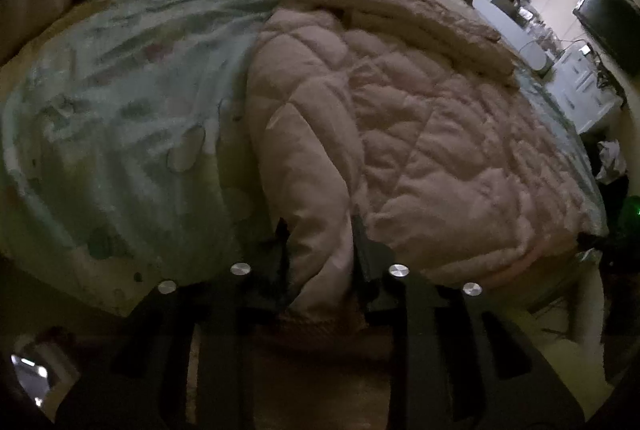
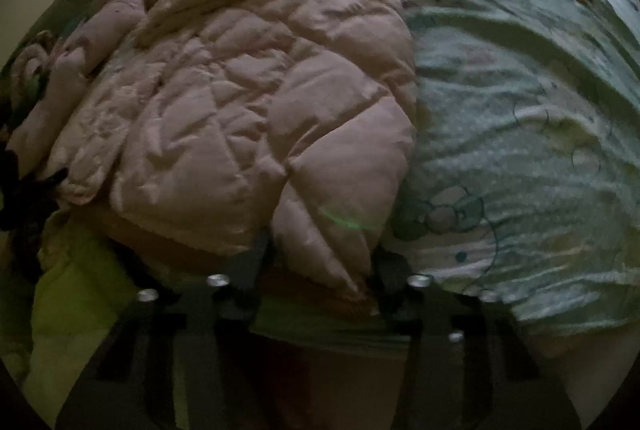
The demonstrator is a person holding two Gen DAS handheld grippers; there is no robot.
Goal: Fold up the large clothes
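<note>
- Left claw (image 1: pixel 320 250) pinches the near corner of the pink quilted coat (image 1: pixel 400 134).
- Right claw (image 2: pixel 320 262) grips the coat's (image 2: pixel 248 118) other near corner.
- The coat lies spread on the bed (image 1: pixel 112 102), over a pale green patterned sheet (image 2: pixel 520 110).

Pale pink quilted jacket (image 1: pixel 400 134) on a mint-green bedsheet (image 1: pixel 120 90) with faint cartoon print.

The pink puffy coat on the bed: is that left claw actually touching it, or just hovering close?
Touching. In the left wrist view the left gripper has a fold at the edge of the pink quilted coat filling the space between its two dark fingers, pressed against both.
</note>
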